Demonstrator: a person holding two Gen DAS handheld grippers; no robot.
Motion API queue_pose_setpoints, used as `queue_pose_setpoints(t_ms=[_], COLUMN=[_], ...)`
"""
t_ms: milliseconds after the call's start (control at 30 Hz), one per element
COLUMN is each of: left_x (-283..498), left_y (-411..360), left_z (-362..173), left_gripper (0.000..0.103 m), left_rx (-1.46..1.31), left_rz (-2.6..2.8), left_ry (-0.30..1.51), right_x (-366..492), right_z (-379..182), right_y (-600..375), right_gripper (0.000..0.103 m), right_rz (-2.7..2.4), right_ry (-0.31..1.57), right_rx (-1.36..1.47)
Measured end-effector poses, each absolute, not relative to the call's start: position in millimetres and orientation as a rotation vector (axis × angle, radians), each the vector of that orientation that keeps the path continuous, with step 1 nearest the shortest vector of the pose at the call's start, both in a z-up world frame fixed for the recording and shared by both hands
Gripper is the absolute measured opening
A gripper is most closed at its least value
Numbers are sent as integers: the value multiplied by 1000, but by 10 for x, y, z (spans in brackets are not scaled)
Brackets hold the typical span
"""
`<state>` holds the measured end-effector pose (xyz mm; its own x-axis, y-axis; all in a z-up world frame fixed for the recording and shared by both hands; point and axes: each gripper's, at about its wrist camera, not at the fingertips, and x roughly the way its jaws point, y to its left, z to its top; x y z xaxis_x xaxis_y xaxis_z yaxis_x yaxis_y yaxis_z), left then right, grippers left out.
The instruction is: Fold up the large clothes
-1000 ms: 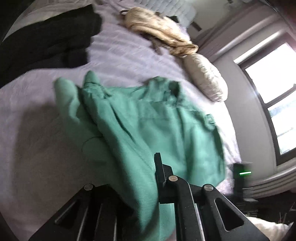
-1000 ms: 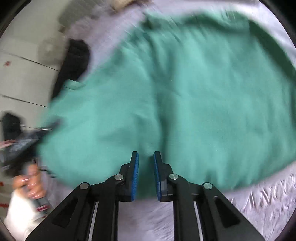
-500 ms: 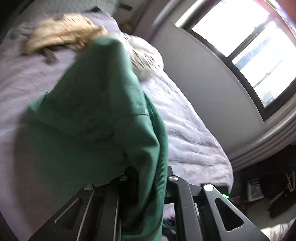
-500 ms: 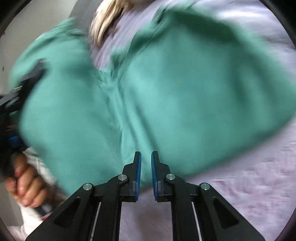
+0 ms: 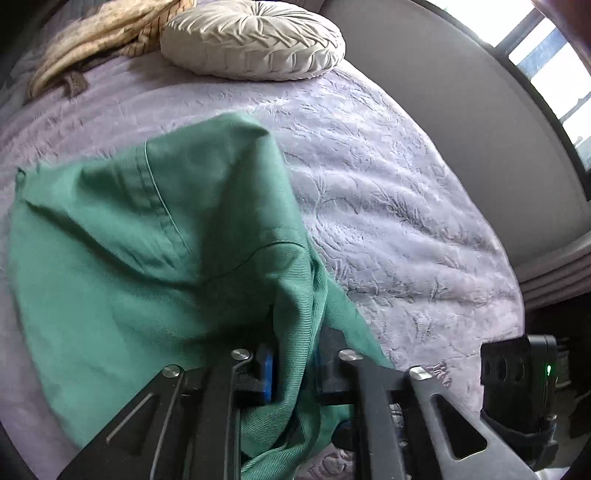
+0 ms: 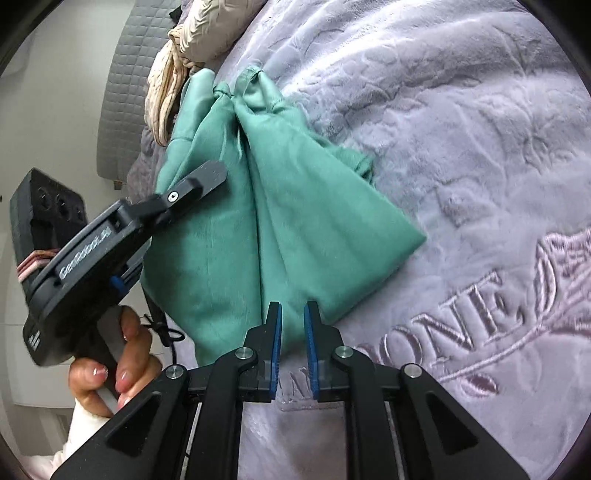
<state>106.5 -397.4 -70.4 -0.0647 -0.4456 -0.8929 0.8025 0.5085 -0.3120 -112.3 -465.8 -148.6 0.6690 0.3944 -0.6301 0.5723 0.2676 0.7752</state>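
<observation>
A green garment point(image 5: 147, 240) lies bunched and folded over on the lilac bed cover point(image 5: 406, 221). My left gripper point(image 5: 297, 347) points steeply down at it. Its jaws are opening, and a hanging fold of the green cloth still passes loosely between the pads. From the right wrist view, the garment point(image 6: 295, 203) tapers away from me, and one left finger point(image 6: 201, 177) rests on its left side. My right gripper point(image 6: 293, 321) has the garment's near edge between its fingertips. Its jaws stand narrow and are just starting to open.
A round cream cushion point(image 5: 251, 40) and a beige garment point(image 5: 92, 33) lie at the head of the bed. A wall and window point(image 5: 554, 55) are to the right. A person's hand point(image 6: 118, 354) holds the left gripper's handle. The embroidered cover point(image 6: 480, 147) spreads to the right.
Both grippers swept across the bed, carrying the green garment over onto itself. It now rests narrower on the cover. The left jaws have parted from a tight grip.
</observation>
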Motion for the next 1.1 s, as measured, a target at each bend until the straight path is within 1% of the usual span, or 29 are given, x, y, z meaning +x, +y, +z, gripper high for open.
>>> queue_pose_setpoints(t_ms=[33, 67, 100, 133, 167, 200, 233, 333, 467, 500, 533, 567, 667, 733, 767, 800, 833, 900, 967, 1000, 1100], left_x=[1031, 1020, 1000, 977, 970, 978, 1015, 1193, 1547, 1565, 1610, 1663, 1692, 1642, 1593, 1541, 1490, 1387, 1327, 1301, 1268], left_y=[-3954, -3923, -3901, -3880, -3842, -3813, -3721, -3411, -2791, -2714, -2595, -2454, -2177, -2071, -2076, -2076, -2074, -2099, -2086, -2071, -2053], left_z=[-637, -576, -484, -388, -325, -285, -203, -80, -100, -147, -210, -287, -510, -626, -669, -709, -743, -788, -888, -934, -1032], left_gripper=[80, 98, 99, 99, 99, 99, 99, 100, 100, 100, 100, 100, 100, 100, 100, 100, 100, 100, 100, 100, 100], left_rx=[355, 343, 331, 326, 328, 327, 323, 310, 328, 344, 363, 377, 380, 370, 361, 351, 344, 357, 357, 351, 342], left_rz=[-1071, -1080, -1094, -1110, -1111, -1101, -1072, -955, -717, -673, -617, -562, -472, -456, -464, -474, -485, -489, -500, -508, -522], left_ry=[1239, 1207, 1171, 1144, 1131, 1118, 1086, 1030, 1008, 1006, 1011, 1030, 1107, 1152, 1166, 1177, 1186, 1189, 1209, 1218, 1240], right_x=[-1153, -1153, -1140, -1122, -1113, -1106, -1104, -1134, -1118, -1098, -1025, -978, -685, -441, -382, -321, -276, -413, -718, -844, -1186], right_z=[-1510, -1511, -1489, -1444, -1420, -1394, -1349, -1218, -968, -891, -801, -746, -681, -743, -772, -772, -739, -617, -629, -703, -1271], right_y=[-4666, -4698, -4739, -4798, -4841, -4864, -4856, -4867, -4806, -4754, -4681, -4616, -4398, -4321, -4321, -4339, -4388, -4471, -4607, -4663, -4863], right_gripper=[16, 16, 21, 32, 38, 49, 55, 65, 67, 71, 79, 83, 83, 83, 82, 53, 5, 6, 6, 6, 6], right_rz=[-141, -138, -136, -136, -137, -137, -138, -155, -172, -165, -152, -146, -145, -191, -203, -214, -214, -236, -292, -314, -338], right_ry=[898, 895, 892, 889, 883, 873, 864, 857, 880, 881, 887, 897, 953, 998, 1000, 994, 978, 899, 851, 855, 917], right_rx=[1351, 1355, 1356, 1356, 1359, 1362, 1360, 1327, 1224, 1202, 1161, 1129, 999, 932, 921, 913, 917, 925, 954, 990, 1208])
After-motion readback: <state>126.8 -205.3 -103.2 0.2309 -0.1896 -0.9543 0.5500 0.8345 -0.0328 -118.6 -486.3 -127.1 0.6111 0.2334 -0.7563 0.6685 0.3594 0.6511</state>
